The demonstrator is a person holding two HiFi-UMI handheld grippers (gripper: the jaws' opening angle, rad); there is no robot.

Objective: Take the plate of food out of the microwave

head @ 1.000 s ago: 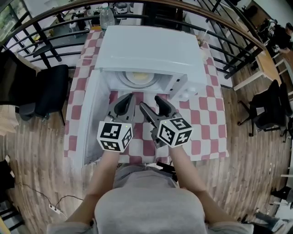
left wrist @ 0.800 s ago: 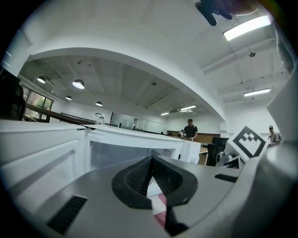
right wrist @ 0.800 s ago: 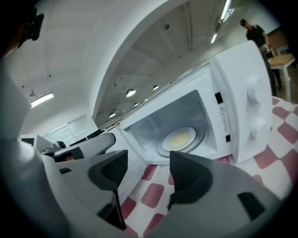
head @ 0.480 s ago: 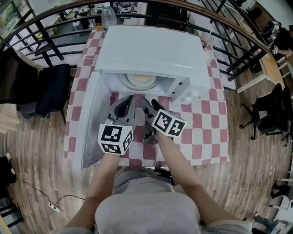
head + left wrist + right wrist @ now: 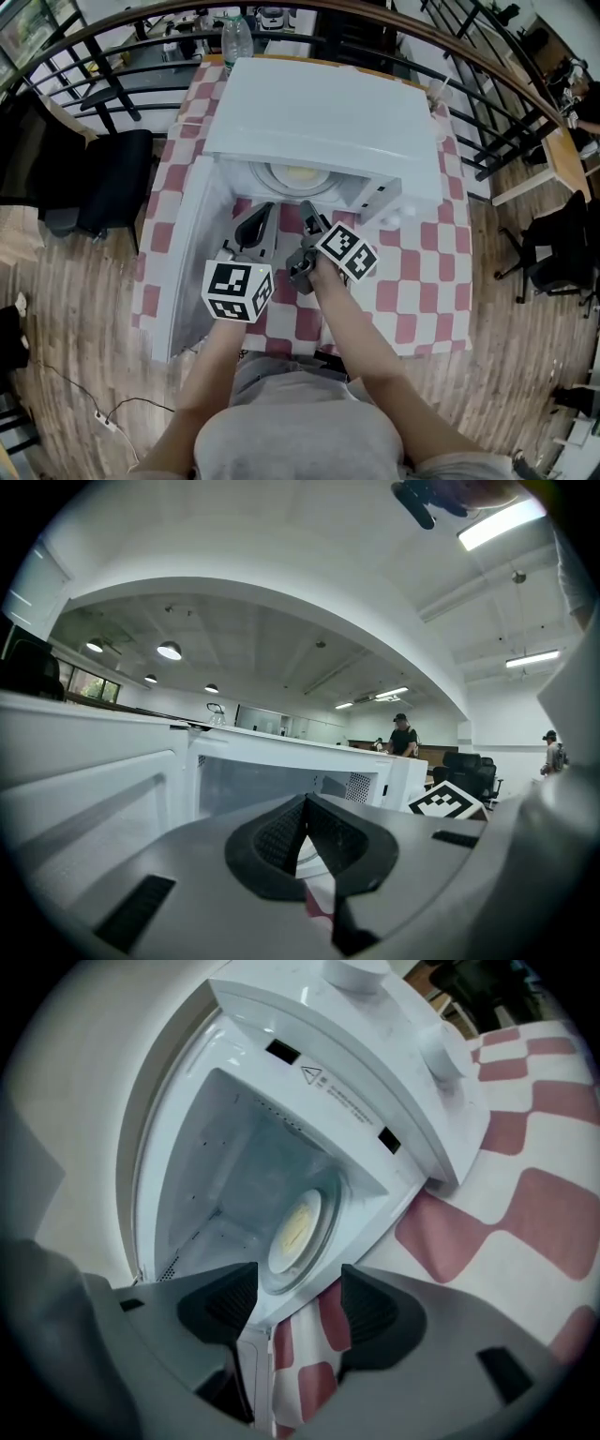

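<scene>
Round white plate of yellowish food [image 5: 298, 1227] is still inside the white box microwave [image 5: 319, 103], with its door [image 5: 187, 262] already open. Right gripper [image 5: 298, 1302] is spread wide and empty just outside, and left gripper [image 5: 305, 832] is pinched together, so the grab and pull-out are both left.

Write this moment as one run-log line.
door: open | plate: inside microwave | left gripper: shut, empty | right gripper: open, empty, pointing at plate

White microwave [image 5: 319, 103], red-white checked tablecloth [image 5: 414, 292], perhaps yellowish food [image 5: 298, 173]
</scene>
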